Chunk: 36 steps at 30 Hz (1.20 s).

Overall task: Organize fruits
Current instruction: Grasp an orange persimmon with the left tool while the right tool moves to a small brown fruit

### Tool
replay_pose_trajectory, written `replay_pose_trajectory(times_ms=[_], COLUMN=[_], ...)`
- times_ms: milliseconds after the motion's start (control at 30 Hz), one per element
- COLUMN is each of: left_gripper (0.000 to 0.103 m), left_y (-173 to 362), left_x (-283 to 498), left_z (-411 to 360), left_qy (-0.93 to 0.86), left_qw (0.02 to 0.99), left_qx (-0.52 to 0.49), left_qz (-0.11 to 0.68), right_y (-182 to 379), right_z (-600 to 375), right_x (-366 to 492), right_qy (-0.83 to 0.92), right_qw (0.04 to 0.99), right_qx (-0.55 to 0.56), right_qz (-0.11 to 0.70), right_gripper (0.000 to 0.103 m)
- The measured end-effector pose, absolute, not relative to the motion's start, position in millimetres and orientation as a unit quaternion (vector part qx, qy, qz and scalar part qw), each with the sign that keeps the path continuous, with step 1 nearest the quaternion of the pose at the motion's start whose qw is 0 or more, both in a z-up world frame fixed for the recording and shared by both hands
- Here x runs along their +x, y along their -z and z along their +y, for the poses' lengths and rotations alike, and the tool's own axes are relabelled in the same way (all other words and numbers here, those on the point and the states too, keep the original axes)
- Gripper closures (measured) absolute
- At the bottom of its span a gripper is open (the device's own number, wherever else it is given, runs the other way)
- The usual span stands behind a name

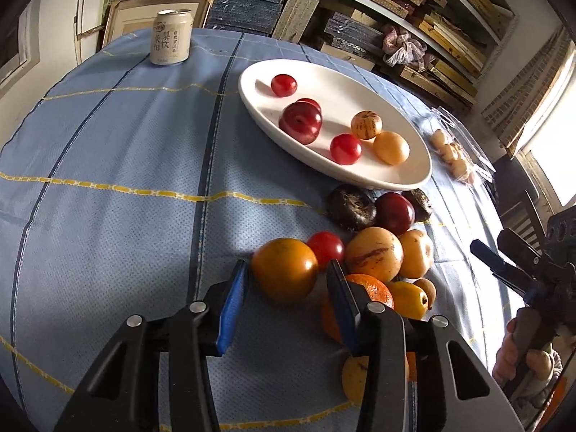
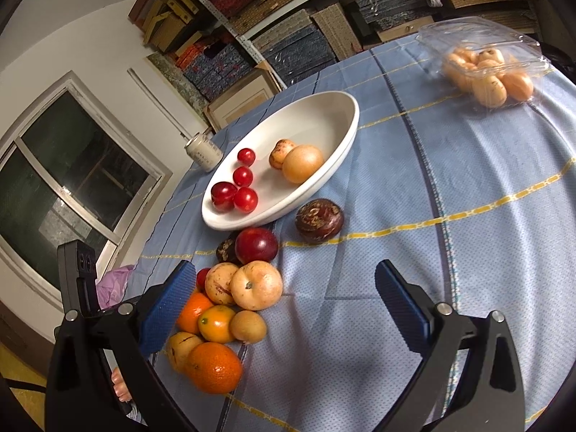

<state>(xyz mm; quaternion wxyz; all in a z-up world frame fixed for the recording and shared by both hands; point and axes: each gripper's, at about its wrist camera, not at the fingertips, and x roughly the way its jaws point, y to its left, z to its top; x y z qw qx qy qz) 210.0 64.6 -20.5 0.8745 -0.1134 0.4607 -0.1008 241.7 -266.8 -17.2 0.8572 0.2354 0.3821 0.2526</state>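
Your left tongs point(image 1: 286, 273) straddle the orange fruit point(image 1: 285, 270) at the pile's near-left edge, pads half closed and barely touching it. The plate point(image 1: 414, 176) lies far-right. Right tongs point(image 2: 284, 306) gape empty.

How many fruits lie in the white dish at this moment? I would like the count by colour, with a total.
small bright red fruits: 3
large dark red fruit: 1
yellow-orange fruits: 2
Total in the white dish: 6
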Motion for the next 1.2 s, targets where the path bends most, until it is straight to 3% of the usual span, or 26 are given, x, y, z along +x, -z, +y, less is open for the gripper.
replay_pose_trajectory(times_ms=[167, 767, 833, 900, 967, 1200], left_gripper=[0.065, 0.064, 0.064, 0.064, 0.064, 0.064], left_y=[21, 24, 24, 24, 23, 23], left_x=[209, 210, 210, 210, 210, 209], left_z=[60, 60, 63, 63, 64, 60], left_qy=[0.104, 0.089, 0.086, 0.084, 0.085, 0.086], left_qw=[0.877, 0.884, 0.884, 0.884, 0.883, 0.884], left_qx=[-0.106, -0.081, -0.083, -0.084, -0.084, -0.079], left_qz=[0.457, 0.451, 0.452, 0.453, 0.453, 0.453], right_y=[16, 16, 16, 22, 31, 37], right_z=[-264, -253, -248, -245, -242, -233], right_x=[240, 233, 230, 232, 235, 233], right_qy=[-0.260, -0.317, -0.341, -0.371, -0.381, -0.381], right_qw=[0.855, 0.829, 0.814, 0.786, 0.767, 0.759], right_qx=[0.233, 0.225, 0.226, 0.242, 0.256, 0.243], right_qz=[0.383, 0.403, 0.412, 0.430, 0.449, 0.468], right_gripper=[0.005, 0.006, 0.015, 0.051, 0.067, 0.068])
